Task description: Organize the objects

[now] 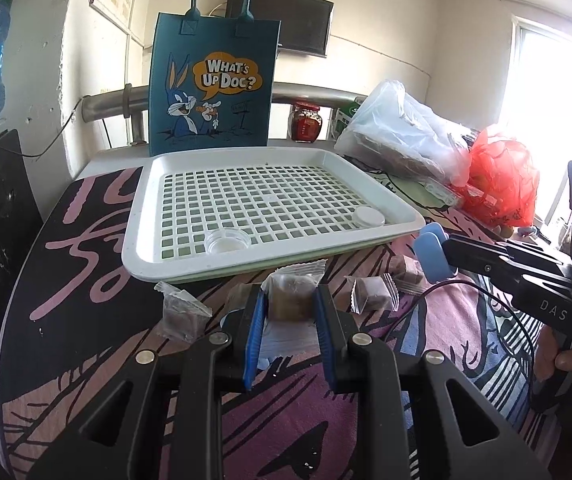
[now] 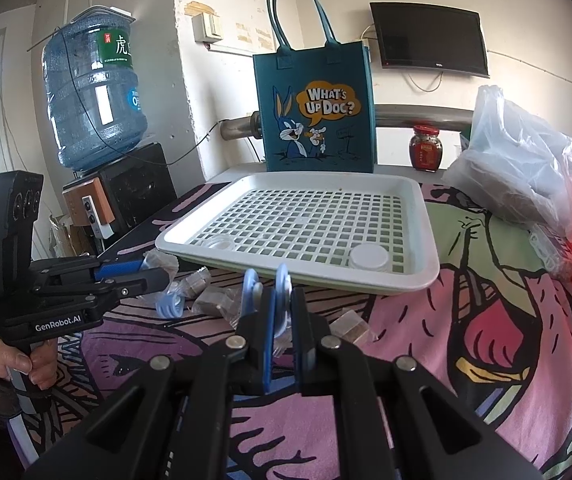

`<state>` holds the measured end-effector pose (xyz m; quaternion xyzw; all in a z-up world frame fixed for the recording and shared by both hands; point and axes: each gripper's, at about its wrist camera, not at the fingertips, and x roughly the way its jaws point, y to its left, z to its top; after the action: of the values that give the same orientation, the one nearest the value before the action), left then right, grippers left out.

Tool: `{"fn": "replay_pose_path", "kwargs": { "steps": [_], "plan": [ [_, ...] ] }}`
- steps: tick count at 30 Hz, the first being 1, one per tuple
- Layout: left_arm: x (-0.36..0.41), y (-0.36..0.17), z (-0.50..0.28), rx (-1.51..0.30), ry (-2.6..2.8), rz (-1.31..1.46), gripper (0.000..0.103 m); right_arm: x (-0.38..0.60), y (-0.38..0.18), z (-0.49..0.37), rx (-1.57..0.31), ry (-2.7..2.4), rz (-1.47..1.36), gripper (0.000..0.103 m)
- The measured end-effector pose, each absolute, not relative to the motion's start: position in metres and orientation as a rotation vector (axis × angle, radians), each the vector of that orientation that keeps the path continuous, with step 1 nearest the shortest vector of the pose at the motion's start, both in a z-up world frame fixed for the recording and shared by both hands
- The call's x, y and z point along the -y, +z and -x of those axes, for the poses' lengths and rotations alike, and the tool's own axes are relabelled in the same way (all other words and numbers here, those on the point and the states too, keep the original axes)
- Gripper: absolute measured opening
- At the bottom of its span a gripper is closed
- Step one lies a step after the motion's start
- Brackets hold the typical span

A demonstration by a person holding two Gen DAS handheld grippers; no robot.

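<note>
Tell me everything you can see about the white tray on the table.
The white tray is a shallow rectangular plastic tray with rounded corners, a raised rim and a floor of square grid holes. It appears to nest on a pale green tray beneath, on the patterned tablecloth, just in front of the blue tote bag. Inside, near its front edge, sit a clear round dish and a white round lid. Neither gripper touches it.
</note>
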<state>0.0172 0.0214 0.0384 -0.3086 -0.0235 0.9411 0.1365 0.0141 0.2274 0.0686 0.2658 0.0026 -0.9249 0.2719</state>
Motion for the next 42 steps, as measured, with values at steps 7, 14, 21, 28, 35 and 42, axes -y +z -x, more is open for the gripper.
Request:
{"fn": "replay_pose_path", "kwargs": {
  "steps": [7,14,21,28,35,42],
  "plan": [
    [-0.0209,0.0383,-0.0168,0.068,2.724,0.894,0.024,-0.2278,0.0683,-0.0141,-0.006,-2.489,-0.714,0.008],
    [-0.0206,0.0382,-0.0165,0.068,2.724,0.894,0.024,-0.2274,0.0682,-0.0145,-0.006,-2.490,-0.714,0.008],
    [-0.0201,0.0378,-0.0160,0.070,2.723,0.895,0.024,-0.2275,0.0681,-0.0141,-0.006,-2.489,-0.714,0.008],
    [-0.0200,0.0379,-0.0159,0.069,2.723,0.895,0.024,-0.2273,0.0680,-0.0140,-0.006,-2.489,-0.715,0.008],
    [-0.0194,0.0353,-0.0157,0.074,2.723,0.901,0.024,-0.2276,0.0681,-0.0138,-0.006,-2.488,-0.715,0.008],
    [-0.0191,0.0349,-0.0157,0.074,2.722,0.901,0.024,-0.2277,0.0680,-0.0136,-0.005,-2.488,-0.716,0.008]
  ]
}}
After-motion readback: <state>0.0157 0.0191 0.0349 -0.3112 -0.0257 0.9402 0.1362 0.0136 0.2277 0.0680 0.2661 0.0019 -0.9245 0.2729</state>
